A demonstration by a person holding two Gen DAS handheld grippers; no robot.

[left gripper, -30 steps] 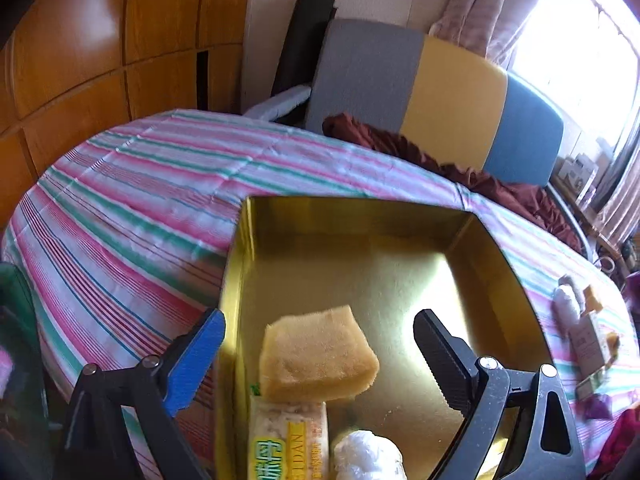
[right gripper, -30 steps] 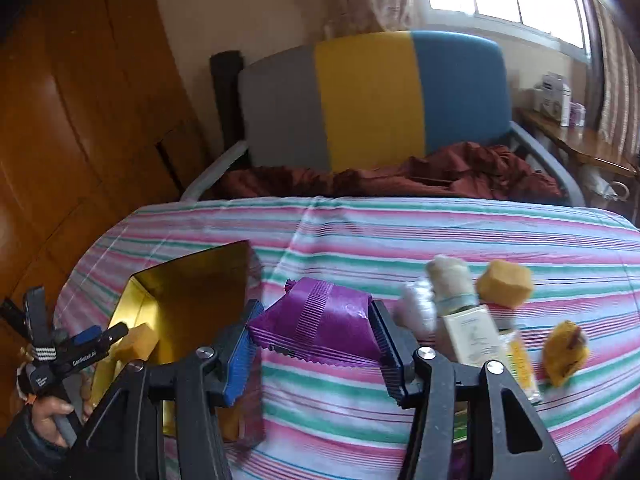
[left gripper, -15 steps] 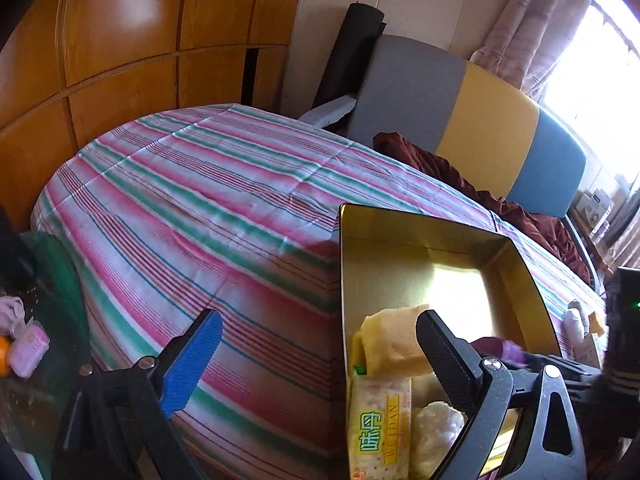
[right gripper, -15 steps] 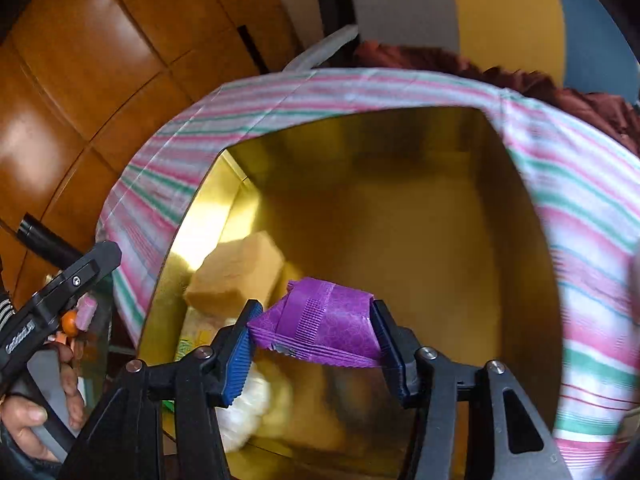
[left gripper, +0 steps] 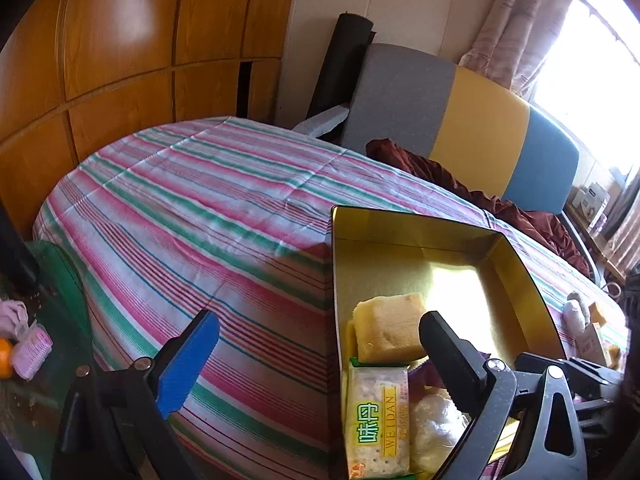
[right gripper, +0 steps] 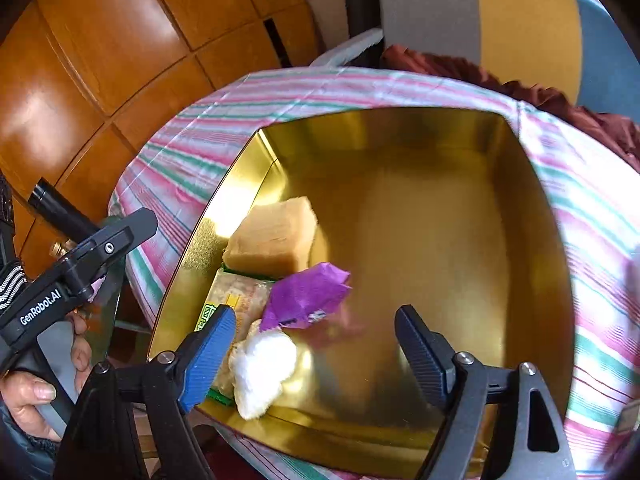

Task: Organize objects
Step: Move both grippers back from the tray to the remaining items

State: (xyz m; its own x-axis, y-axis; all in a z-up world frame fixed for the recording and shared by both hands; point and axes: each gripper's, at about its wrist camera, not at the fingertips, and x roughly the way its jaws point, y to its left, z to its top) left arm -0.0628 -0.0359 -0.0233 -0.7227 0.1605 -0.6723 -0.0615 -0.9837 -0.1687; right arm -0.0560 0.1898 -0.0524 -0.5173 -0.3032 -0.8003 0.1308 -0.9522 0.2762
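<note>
Inside the gold tin (right gripper: 400, 208), a crinkled purple packet (right gripper: 306, 294) lies tilted against the cracker pack (right gripper: 236, 296) and white wad (right gripper: 260, 372). Both the right gripper (right gripper: 316, 344) and left gripper (left gripper: 320, 344) have released jaws, holding nothing.

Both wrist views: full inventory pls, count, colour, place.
tin: 1, gold, on tablecloth
sponge: 1, tan, in tin's left side
cracker pack: 1, green-yellow, in tin, near the sponge
purple packet: 1, in tin, free of the jaws
white wad: 1, in tin's near corner
tablecloth: 1, pink-green striped
chair: 1, grey-yellow-blue, behind the table
left gripper: 1, open, empty
right gripper: 1, open, over tin
</note>
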